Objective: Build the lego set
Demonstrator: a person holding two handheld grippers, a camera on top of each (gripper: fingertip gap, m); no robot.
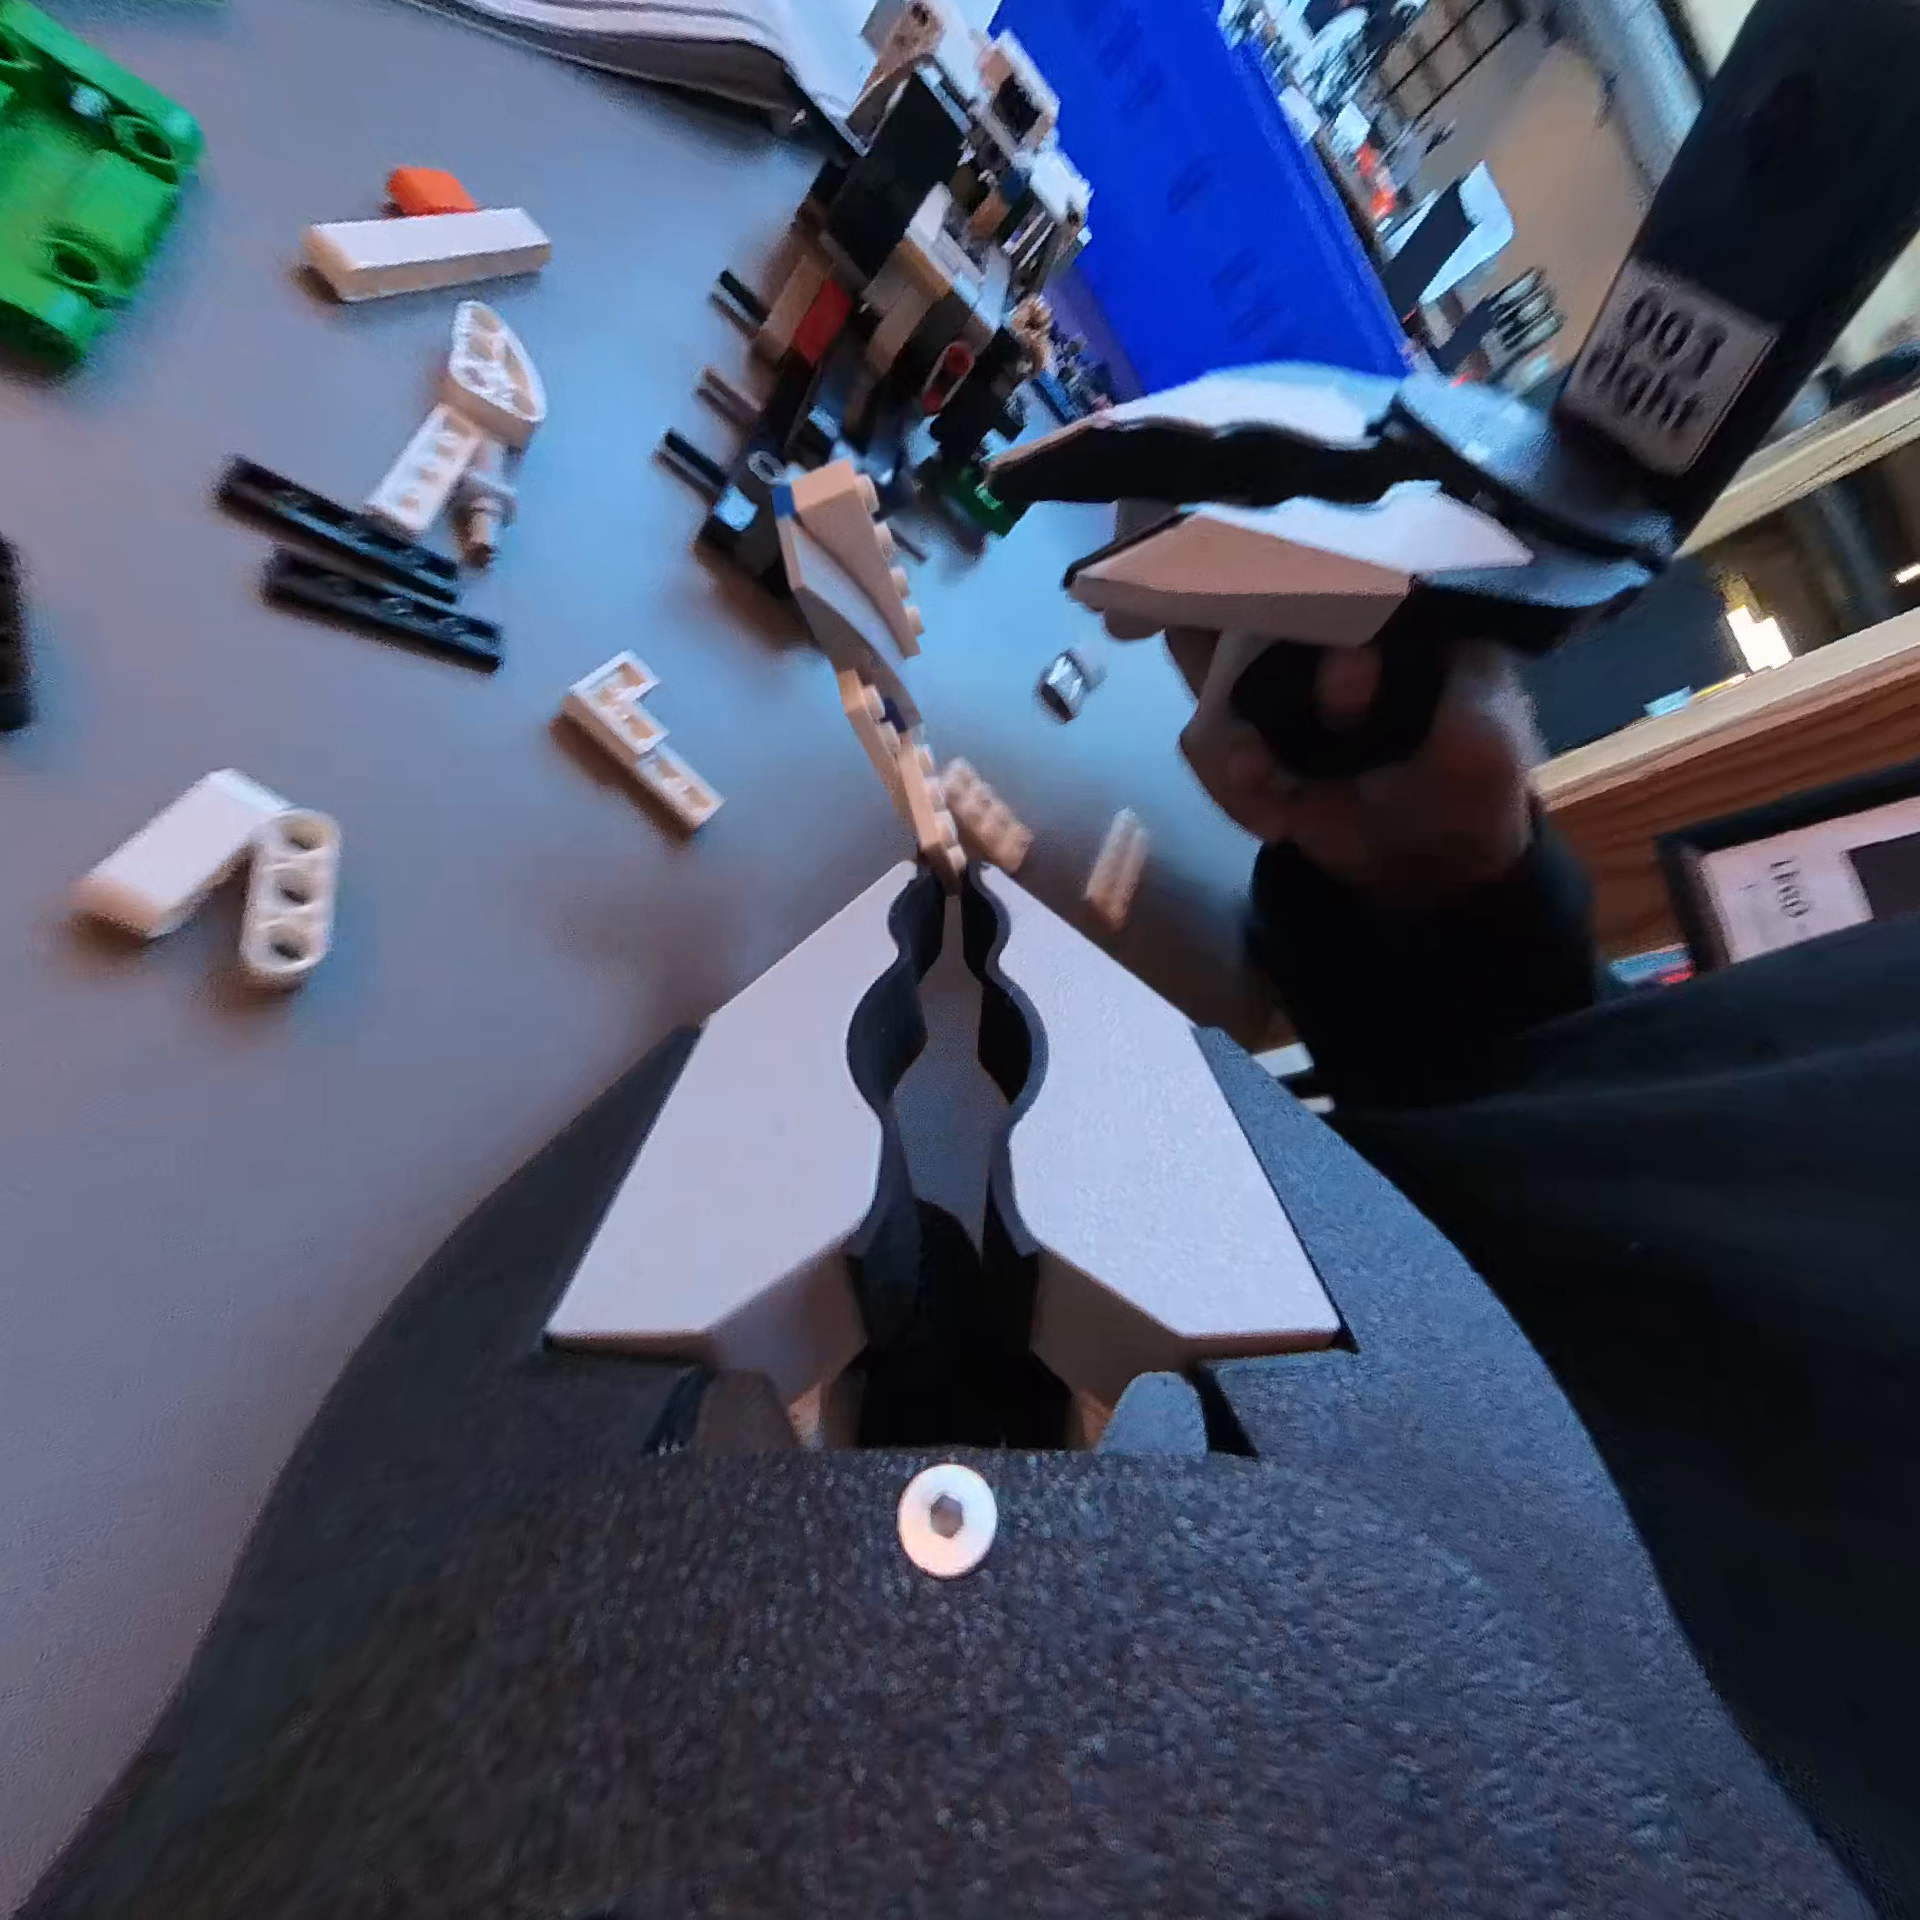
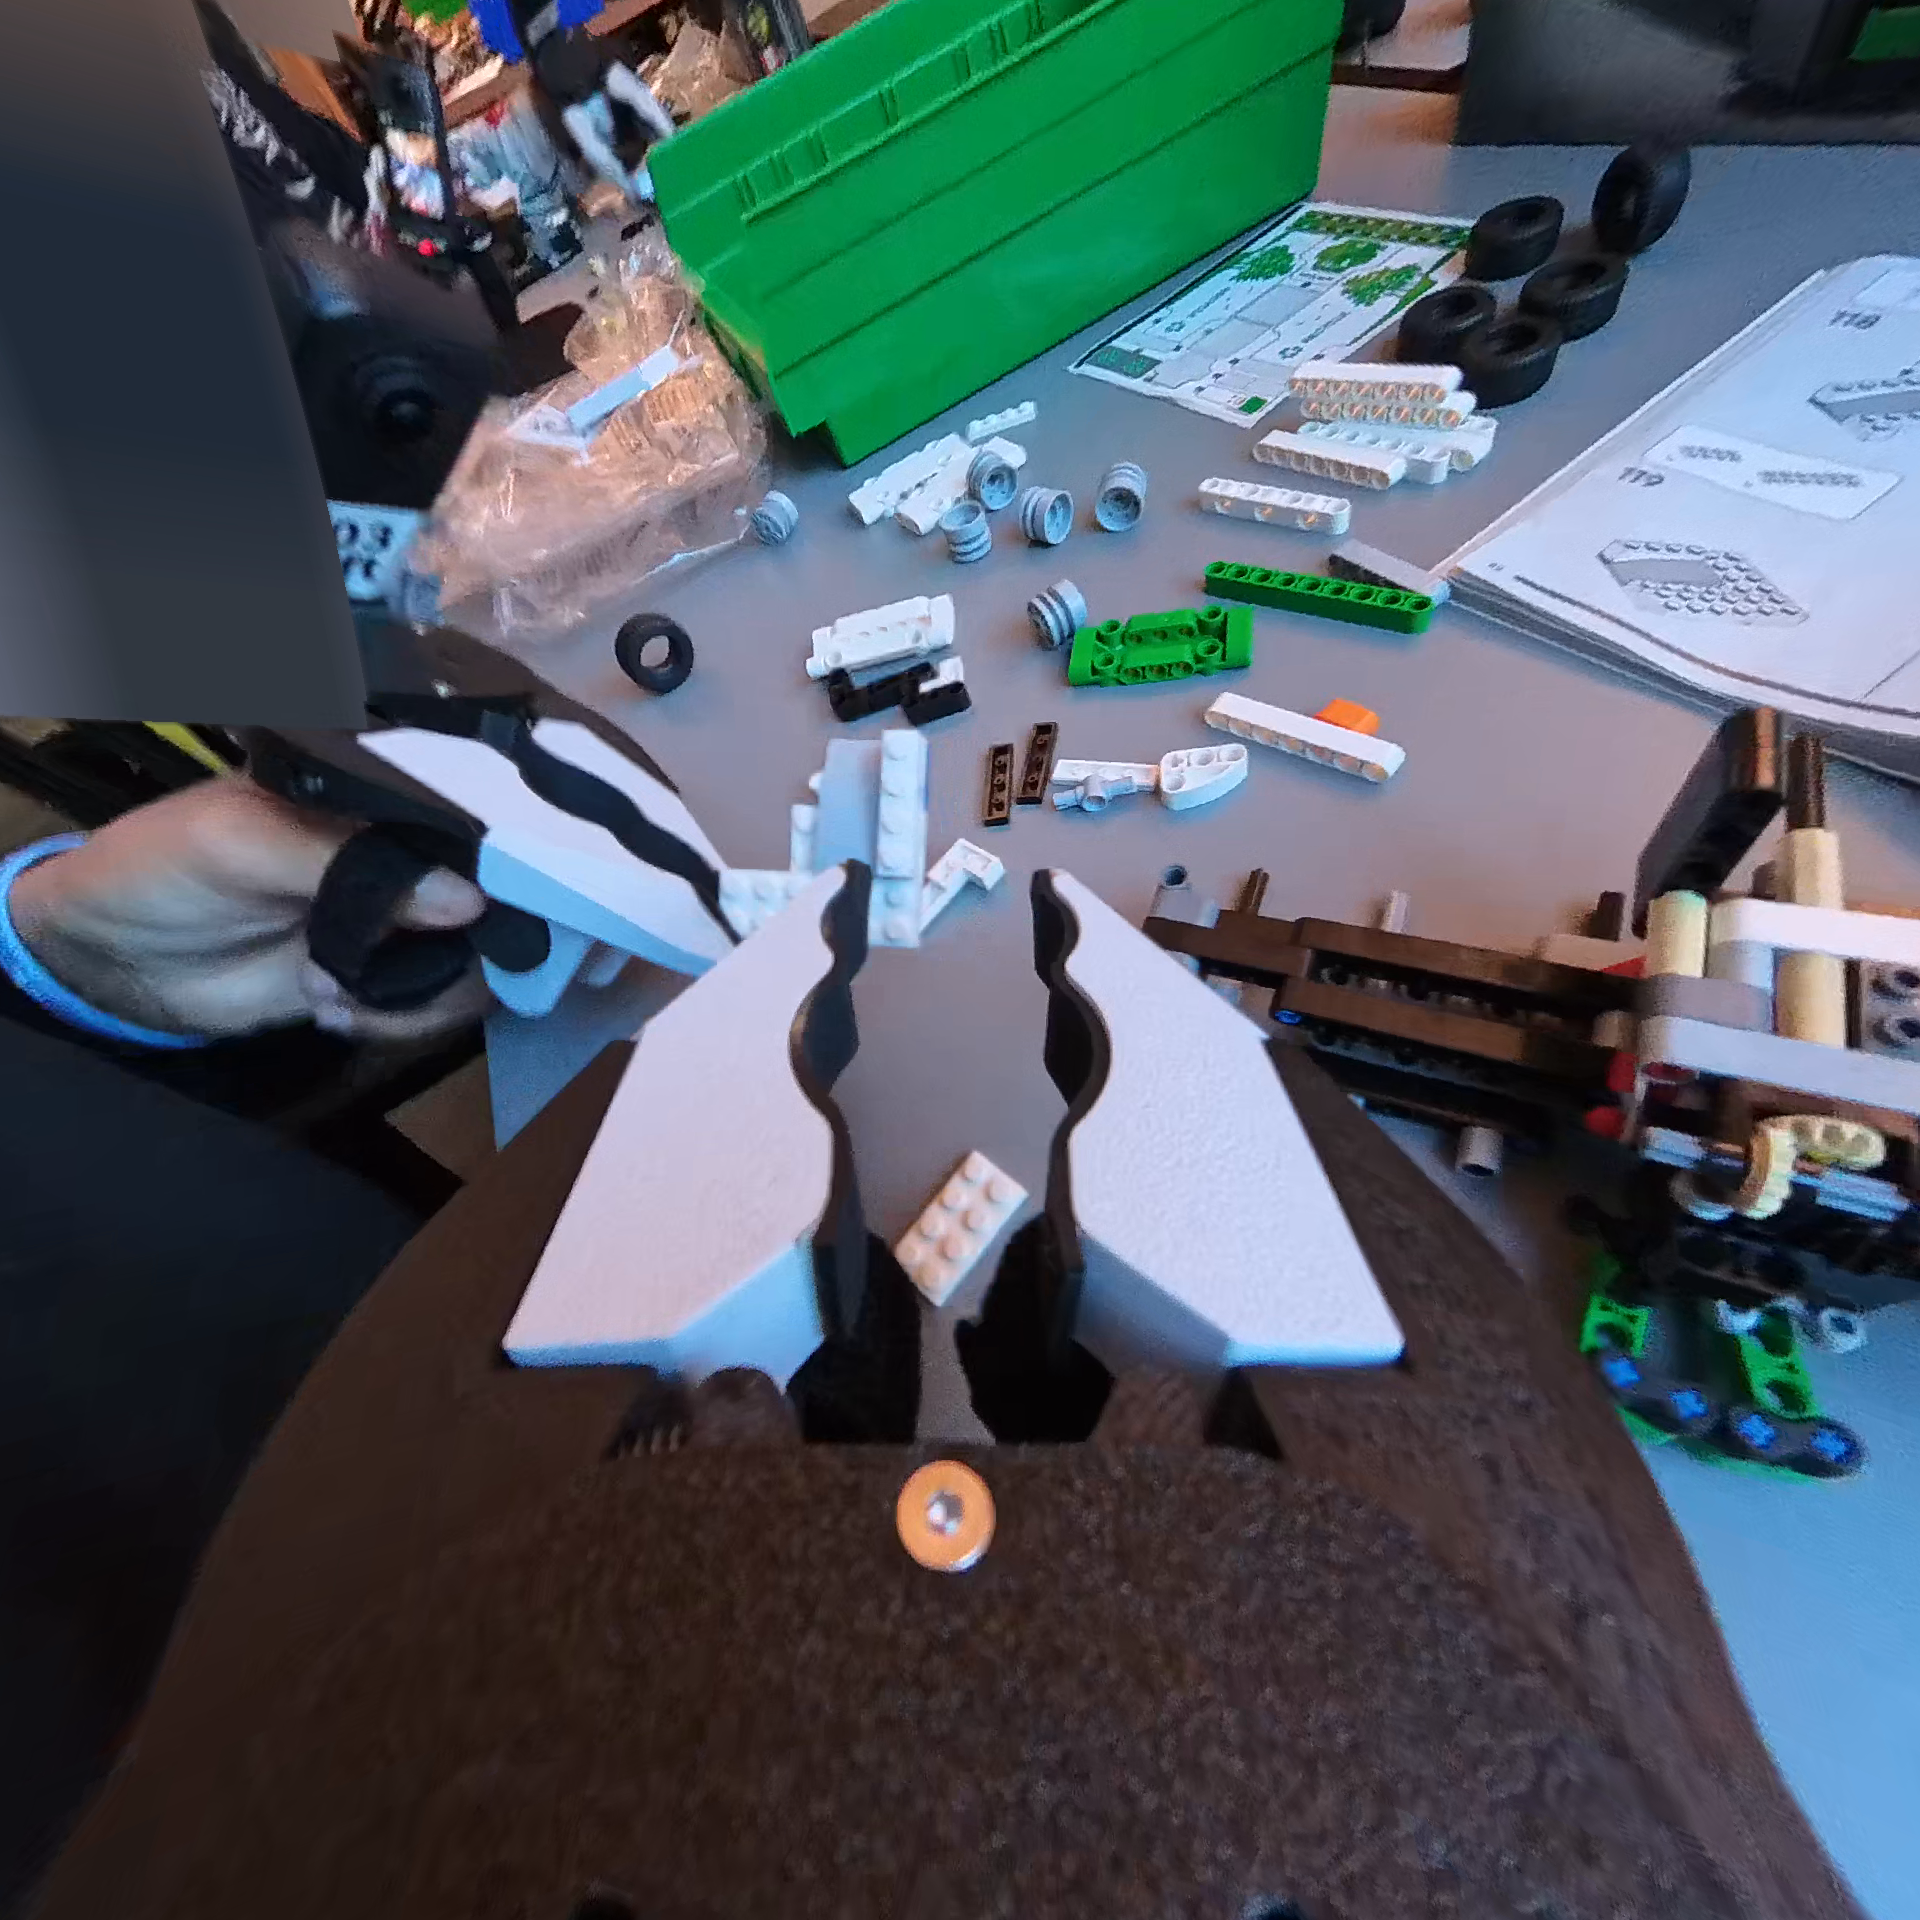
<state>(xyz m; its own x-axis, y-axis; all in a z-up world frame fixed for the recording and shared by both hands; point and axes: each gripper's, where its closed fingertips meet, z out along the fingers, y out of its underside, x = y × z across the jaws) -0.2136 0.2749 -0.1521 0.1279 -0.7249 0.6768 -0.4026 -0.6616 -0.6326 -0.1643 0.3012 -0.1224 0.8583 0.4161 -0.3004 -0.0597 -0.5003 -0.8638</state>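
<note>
Your left gripper (image 1: 948, 883) pinches a white wing assembly (image 1: 868, 634); your right gripper (image 2: 943, 894) hangs open above the grey table (image 2: 1455, 831).

Largest first: the smooth green bin (image 2: 987, 197) stands far off, the dark, studded truck chassis (image 2: 1558, 1039) lies right. The wing assembly, flat studded plates, runs lengthwise away from your closed left fingertips, held clear of the table. A small white 2x4 plate (image 2: 961, 1221) lies between your right fingers.

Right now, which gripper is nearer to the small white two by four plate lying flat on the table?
Right. The right gripper hangs open right over the small white plate, which shows between its fingers. The left gripper is off to the side, shut on a white wing assembly.
</note>
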